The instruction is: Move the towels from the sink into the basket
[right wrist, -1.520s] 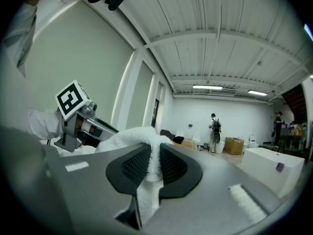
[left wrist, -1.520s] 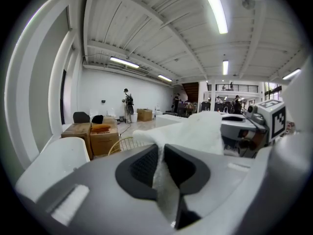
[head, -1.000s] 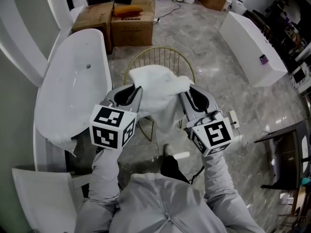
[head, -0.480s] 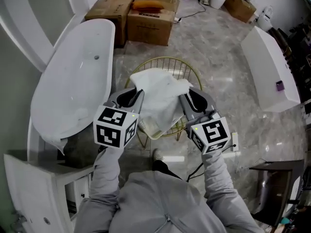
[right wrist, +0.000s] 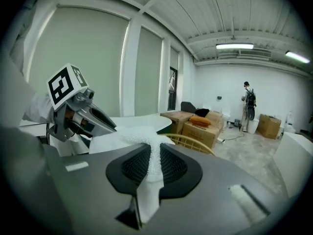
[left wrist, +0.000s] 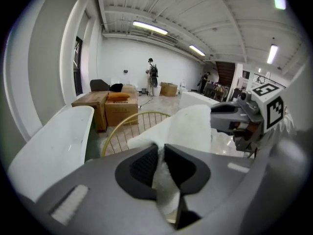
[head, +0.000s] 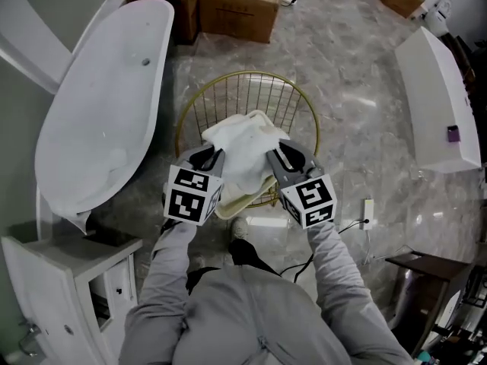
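Left gripper (head: 212, 157) jaws clamped on edge of white towel (head: 243, 139); right gripper (head: 272, 155) jaws pinched tight on same towel, opposite side. Towel slung between both, bunched above near side of gold wire basket (head: 228, 78). Long white tub (head: 91, 120) left of basket, apart. Cardboard boxes (head: 236, 6) beyond, on marble floor (head: 358, 90)
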`<state>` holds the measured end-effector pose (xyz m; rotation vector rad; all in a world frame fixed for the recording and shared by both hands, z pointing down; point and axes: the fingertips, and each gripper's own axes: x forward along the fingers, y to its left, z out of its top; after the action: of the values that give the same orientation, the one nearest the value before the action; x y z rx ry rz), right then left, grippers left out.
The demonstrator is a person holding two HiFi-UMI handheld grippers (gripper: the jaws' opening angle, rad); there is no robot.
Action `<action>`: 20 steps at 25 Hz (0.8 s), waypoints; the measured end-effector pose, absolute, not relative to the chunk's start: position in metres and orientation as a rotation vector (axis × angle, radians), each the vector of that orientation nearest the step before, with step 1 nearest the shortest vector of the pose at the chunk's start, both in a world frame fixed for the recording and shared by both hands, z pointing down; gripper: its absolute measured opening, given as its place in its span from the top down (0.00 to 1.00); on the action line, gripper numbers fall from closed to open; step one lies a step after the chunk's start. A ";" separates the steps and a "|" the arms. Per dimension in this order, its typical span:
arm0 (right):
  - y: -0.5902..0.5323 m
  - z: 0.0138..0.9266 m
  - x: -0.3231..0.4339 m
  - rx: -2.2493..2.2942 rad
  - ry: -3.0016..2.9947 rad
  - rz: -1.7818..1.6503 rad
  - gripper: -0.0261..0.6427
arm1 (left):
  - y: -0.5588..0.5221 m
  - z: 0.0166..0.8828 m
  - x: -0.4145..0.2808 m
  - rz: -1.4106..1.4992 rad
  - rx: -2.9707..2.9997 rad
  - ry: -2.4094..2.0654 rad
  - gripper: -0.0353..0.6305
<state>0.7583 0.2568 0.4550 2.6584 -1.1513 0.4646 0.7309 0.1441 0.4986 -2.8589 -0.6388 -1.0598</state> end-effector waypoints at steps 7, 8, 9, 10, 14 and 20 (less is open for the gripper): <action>0.260 0.573 0.763 2.565 -1.192 0.790 0.89 | 0.150 0.612 0.728 -1.306 -2.736 -0.618 0.79; 0.259 0.586 0.760 2.549 -1.201 0.829 0.89 | 0.149 0.624 0.725 -1.351 -2.721 -0.608 0.79; 0.258 0.598 0.758 2.533 -1.209 0.864 0.89 | 0.148 0.633 0.722 -1.394 -2.709 -0.597 0.79; 0.256 0.609 0.757 2.519 -1.214 0.895 0.89 | 0.147 0.641 0.720 -1.431 -2.697 -0.586 0.79; 0.246 0.649 0.757 2.474 -1.200 1.025 0.89 | 0.144 0.665 0.720 -1.511 -2.645 -0.573 0.77; 0.241 0.702 0.750 2.322 -1.165 1.262 0.84 | 0.133 0.689 0.716 -1.618 -2.603 -0.537 0.68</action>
<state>0.7501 0.2406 0.7020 2.3217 -1.1652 1.2619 0.7163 0.1327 0.6886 -2.6029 -0.5367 -1.6181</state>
